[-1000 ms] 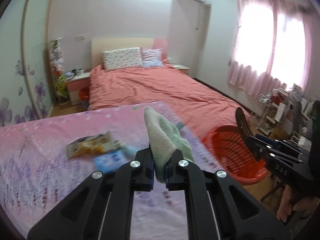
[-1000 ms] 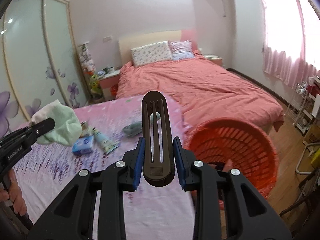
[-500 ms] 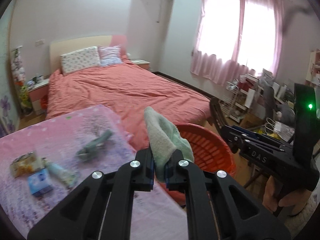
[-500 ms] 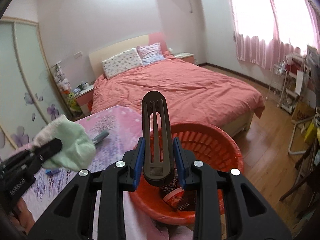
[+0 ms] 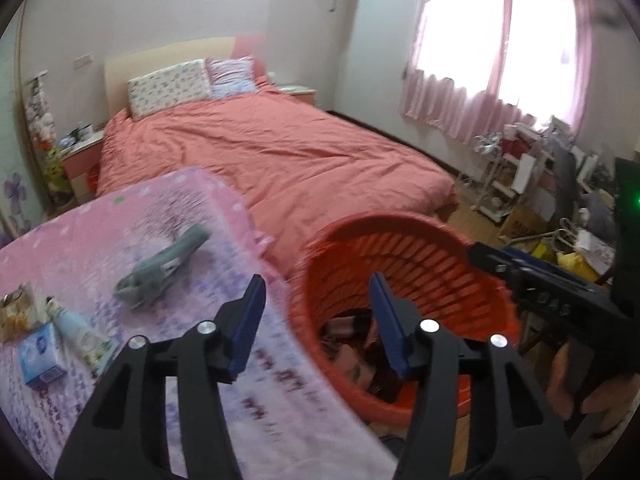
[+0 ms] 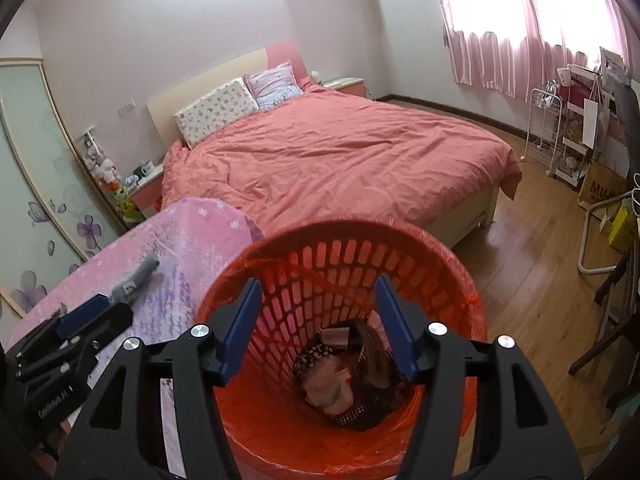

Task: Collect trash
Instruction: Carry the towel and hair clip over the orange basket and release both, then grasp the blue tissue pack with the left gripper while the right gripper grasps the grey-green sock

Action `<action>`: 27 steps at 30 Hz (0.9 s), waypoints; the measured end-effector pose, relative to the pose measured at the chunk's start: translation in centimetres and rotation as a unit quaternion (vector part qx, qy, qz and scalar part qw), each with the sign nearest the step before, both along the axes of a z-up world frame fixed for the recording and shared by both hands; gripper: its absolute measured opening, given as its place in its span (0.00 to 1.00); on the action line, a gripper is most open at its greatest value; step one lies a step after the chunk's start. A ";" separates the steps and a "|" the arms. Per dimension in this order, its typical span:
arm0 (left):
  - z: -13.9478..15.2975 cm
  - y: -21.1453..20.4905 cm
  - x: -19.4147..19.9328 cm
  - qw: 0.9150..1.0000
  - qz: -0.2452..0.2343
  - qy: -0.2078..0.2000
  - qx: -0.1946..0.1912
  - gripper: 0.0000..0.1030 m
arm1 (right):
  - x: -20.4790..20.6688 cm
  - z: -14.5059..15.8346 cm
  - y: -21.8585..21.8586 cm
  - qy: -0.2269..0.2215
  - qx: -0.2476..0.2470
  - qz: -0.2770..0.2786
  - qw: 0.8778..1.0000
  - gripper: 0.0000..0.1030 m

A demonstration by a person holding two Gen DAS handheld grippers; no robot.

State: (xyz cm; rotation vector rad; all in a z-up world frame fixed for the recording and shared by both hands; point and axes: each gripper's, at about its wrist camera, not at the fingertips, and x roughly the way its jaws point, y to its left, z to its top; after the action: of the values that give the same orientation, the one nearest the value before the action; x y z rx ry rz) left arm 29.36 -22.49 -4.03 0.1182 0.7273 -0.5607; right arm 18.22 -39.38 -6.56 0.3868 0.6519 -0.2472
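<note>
My left gripper [image 5: 316, 292] hangs over the near rim of the red mesh basket [image 5: 404, 220], its jaws opening with nothing between them. My right gripper [image 6: 318, 292] is straight above the basket [image 6: 360, 226], jaws also opening and empty. Dark printed wrappers [image 6: 344, 380] lie at the basket's bottom. On the pink-covered table [image 5: 180, 208] remain a grey crumpled piece [image 5: 160, 268], a pale tube [image 5: 76, 332], a blue packet [image 5: 40, 356] and a snack bag [image 5: 12, 312] at the left edge. Each gripper shows in the other's view: the right gripper [image 5: 520, 276], the left gripper [image 6: 92, 320].
A bed with a salmon cover [image 6: 340, 152] fills the room behind the basket. Wooden floor [image 6: 532, 248] lies to the right, with white racks and clutter [image 6: 568, 136] under the pink-curtained window. A hand [image 5: 584, 384] holds the right gripper.
Both grippers swung right and down from over the table to the basket. The left let go of the green cloth, the right let go of the black slotted piece; both jaws now stand apart.
</note>
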 end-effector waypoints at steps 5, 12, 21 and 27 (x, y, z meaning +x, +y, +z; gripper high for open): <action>-1.1 4.5 0.7 0.999 0.045 0.006 0.017 0.63 | -0.1 -0.4 1.1 0.013 -0.011 0.012 1.000 0.58; -1.6 14.8 1.5 0.986 0.155 -0.012 0.054 0.79 | -0.5 -0.4 5.2 0.022 -0.037 0.049 0.998 0.60; -3.4 23.0 4.9 0.962 0.263 0.035 0.062 0.90 | -0.1 -1.1 10.5 0.043 -0.046 0.102 0.993 0.62; -5.0 22.5 7.1 0.956 0.270 0.061 0.100 0.87 | -0.1 -1.0 11.9 0.049 -0.050 0.113 0.991 0.62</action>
State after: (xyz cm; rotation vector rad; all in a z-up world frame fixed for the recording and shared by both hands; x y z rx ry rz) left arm 36.44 0.02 -9.00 0.0680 0.8934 0.0311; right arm 18.10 -27.49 -7.53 0.2026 0.7696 -0.0818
